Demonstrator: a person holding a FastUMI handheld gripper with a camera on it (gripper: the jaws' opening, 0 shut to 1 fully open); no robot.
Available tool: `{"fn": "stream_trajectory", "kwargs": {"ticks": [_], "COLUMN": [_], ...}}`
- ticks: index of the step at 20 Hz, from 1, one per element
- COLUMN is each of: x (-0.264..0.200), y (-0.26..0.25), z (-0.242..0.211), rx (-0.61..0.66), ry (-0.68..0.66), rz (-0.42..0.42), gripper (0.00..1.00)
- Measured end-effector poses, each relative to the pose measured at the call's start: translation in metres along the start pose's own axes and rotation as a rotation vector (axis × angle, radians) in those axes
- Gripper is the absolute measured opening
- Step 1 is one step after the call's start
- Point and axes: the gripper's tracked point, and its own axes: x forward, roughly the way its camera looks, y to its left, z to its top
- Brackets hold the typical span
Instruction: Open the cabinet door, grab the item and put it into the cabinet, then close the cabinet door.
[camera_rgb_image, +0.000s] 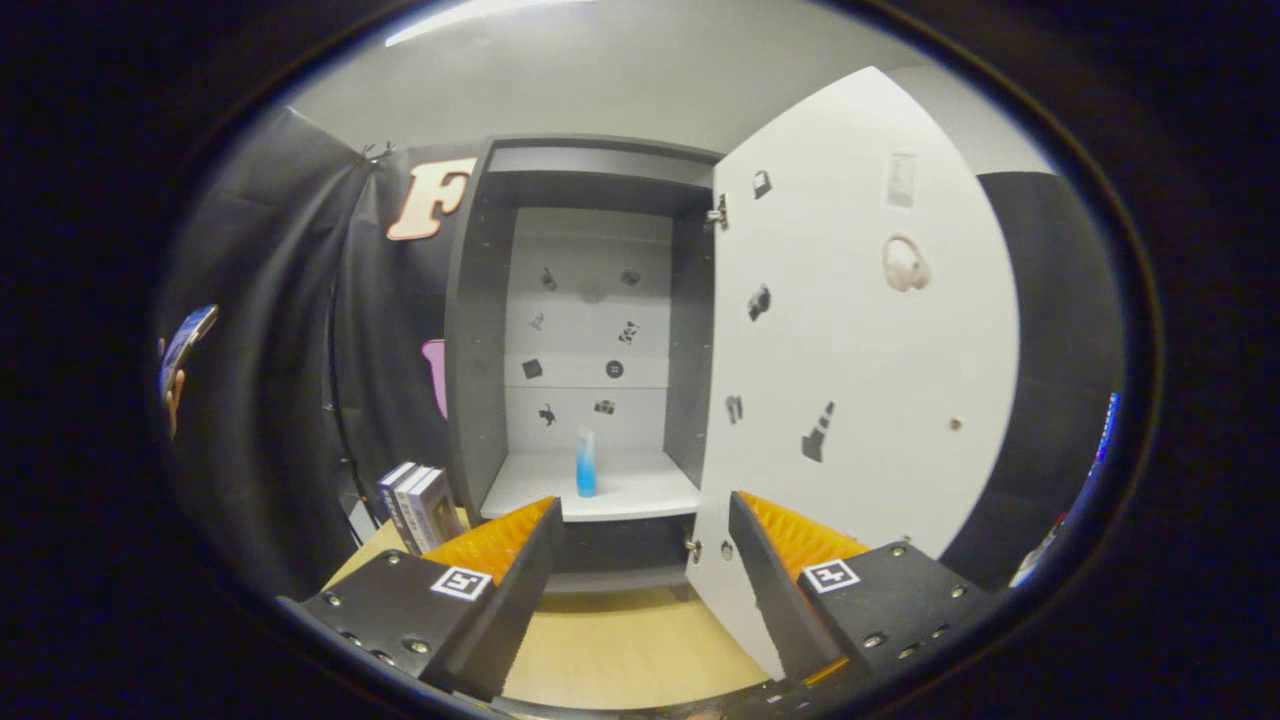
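The grey cabinet (480, 330) stands open ahead of me, its white door (860, 330) swung out to the right past my right finger. A slim blue bottle (586, 462) stands upright on the white cabinet floor (640, 490), near the front edge, beyond my fingertips. My gripper (640, 520) is open with nothing between its fingers, held back over the wooden table (620, 650) in front of the cabinet. A small knob (956, 424) shows on the door's far side.
Several small boxes (415, 505) stand upright on the table left of the cabinet, just beyond my left finger. Black cloth (280, 380) hangs at the left. A hand holding a phone (182, 350) shows at the far left.
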Motion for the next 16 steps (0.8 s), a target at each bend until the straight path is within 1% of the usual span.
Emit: {"fn": "stream_trajectory", "kwargs": {"ticks": [2, 4, 8, 10, 12, 16], "x": [-0.025, -0.052, -0.096, -0.114, -0.124, -0.120], "y": [-0.027, -0.059, -0.130, -0.163, -0.188, -0.228], "z": [0.000, -0.003, -0.030, -0.039, -0.040, -0.034], "rx": [0.013, 0.038, 0.073, 0.078, 0.091, 0.086], "ry": [-0.009, -0.007, 0.013, 0.032, 0.031, 0.022], "rz": [-0.067, -0.153, -0.363, -0.446, -0.491, -0.527], "gripper": [0.97, 0.97, 0.97, 0.97, 0.98, 0.98]}}
